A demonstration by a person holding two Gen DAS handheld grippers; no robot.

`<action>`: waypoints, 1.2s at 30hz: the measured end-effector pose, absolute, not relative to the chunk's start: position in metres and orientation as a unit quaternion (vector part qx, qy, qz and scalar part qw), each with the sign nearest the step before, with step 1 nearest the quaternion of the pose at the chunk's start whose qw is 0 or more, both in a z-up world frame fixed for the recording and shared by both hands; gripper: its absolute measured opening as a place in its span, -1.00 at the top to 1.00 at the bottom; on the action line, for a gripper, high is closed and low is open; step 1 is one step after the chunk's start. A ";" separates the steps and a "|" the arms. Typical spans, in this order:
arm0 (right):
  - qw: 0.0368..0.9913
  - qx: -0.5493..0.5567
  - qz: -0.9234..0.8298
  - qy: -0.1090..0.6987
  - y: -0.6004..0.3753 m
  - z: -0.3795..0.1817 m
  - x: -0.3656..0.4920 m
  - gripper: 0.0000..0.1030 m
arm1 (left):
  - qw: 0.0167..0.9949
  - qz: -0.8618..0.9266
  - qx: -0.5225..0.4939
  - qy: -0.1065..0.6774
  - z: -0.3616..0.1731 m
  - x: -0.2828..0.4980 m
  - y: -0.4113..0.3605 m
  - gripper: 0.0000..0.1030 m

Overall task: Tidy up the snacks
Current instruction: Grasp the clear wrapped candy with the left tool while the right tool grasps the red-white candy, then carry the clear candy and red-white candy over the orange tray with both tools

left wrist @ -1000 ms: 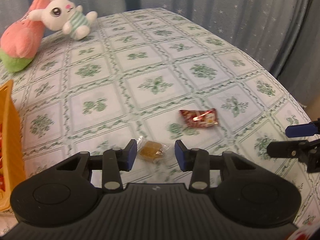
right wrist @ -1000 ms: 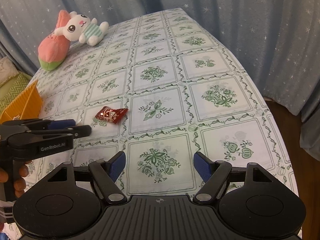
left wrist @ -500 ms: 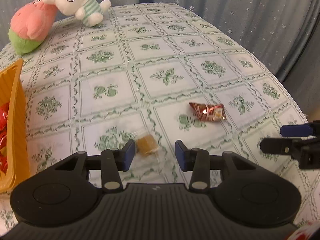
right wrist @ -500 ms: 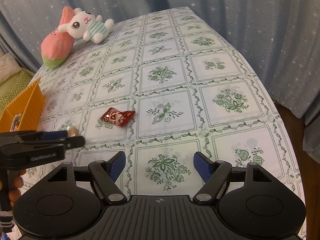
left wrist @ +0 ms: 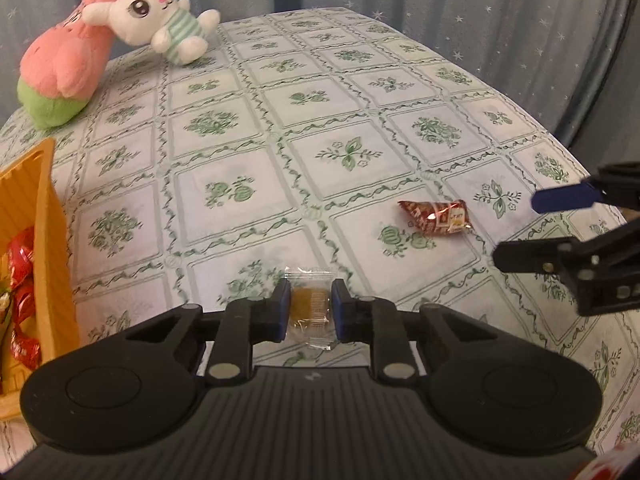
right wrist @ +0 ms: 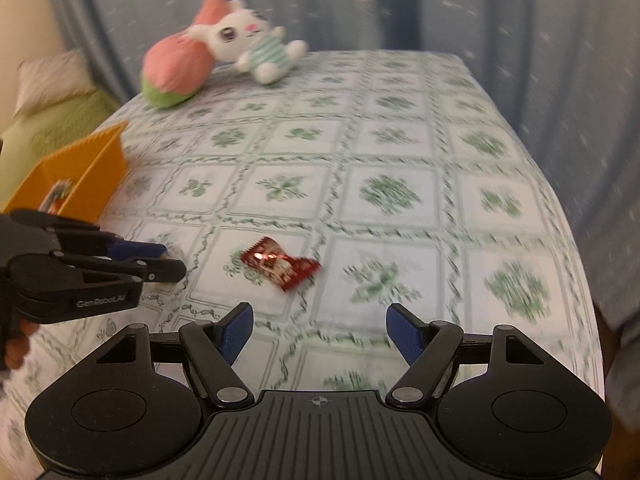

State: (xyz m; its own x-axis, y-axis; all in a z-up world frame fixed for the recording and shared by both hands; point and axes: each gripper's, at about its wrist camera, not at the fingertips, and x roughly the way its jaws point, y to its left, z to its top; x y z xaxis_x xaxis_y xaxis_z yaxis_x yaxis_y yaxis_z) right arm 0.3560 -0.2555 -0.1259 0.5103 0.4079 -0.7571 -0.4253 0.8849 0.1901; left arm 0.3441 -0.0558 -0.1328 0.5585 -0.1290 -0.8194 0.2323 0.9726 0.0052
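My left gripper (left wrist: pixel 308 307) is shut on a small clear-wrapped brown candy (left wrist: pixel 309 307), its blue pads pressing both sides, low over the tablecloth. A red snack packet (left wrist: pixel 435 216) lies on the cloth to the right; it also shows in the right wrist view (right wrist: pixel 280 264), just ahead of my right gripper (right wrist: pixel 320 334), which is open and empty. The right gripper also shows in the left wrist view (left wrist: pixel 560 228). An orange basket (left wrist: pixel 44 240) with red-wrapped snacks stands at the left.
A pink and green plush (left wrist: pixel 60 68) and a white bunny plush (left wrist: pixel 160 24) lie at the far end of the table (left wrist: pixel 360 92). Blue starred curtains hang behind. The table's right edge drops off near the right gripper.
My left gripper has closed its pads on the brown candy. My right gripper has swung left and forward toward the red packet; its view is blurred with motion.
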 end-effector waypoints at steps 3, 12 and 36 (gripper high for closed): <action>0.868 -0.043 0.261 0.419 -0.243 -0.130 0.363 -0.34 | 0.882 -0.094 0.051 0.460 -0.130 0.341 -0.048 0.63; 0.848 -0.126 0.313 0.409 -0.211 -0.144 0.390 0.08 | 0.884 -0.066 0.030 0.461 -0.118 0.328 -0.024 0.63; 0.841 -0.030 0.334 0.426 -0.183 -0.103 0.350 0.59 | 0.899 -0.050 0.013 0.436 -0.071 0.291 0.001 0.63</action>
